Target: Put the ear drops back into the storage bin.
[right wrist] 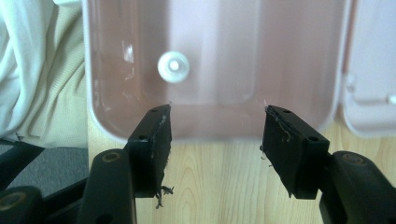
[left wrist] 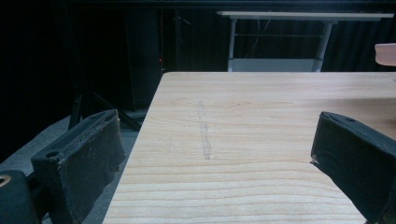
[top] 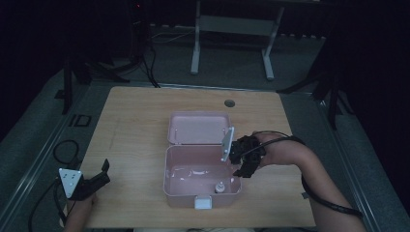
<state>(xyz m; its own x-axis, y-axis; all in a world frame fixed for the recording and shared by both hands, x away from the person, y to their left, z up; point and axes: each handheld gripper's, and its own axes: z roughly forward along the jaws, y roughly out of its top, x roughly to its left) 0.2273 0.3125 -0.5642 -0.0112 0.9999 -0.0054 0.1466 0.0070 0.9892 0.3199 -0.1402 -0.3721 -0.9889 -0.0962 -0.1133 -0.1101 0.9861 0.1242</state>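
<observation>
On wooden table [top: 140, 116] (dark room): pink box [top: 200, 186].

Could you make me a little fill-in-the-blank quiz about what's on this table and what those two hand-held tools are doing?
1. The pink box on the wooden table has its lid ____.
2. A small white bottle stands ____ the box.
3. The right tool hovers at the box's rim with its jaws ____.
4. The left tool holds ____.

Missing words: open; inside; open; nothing
</observation>
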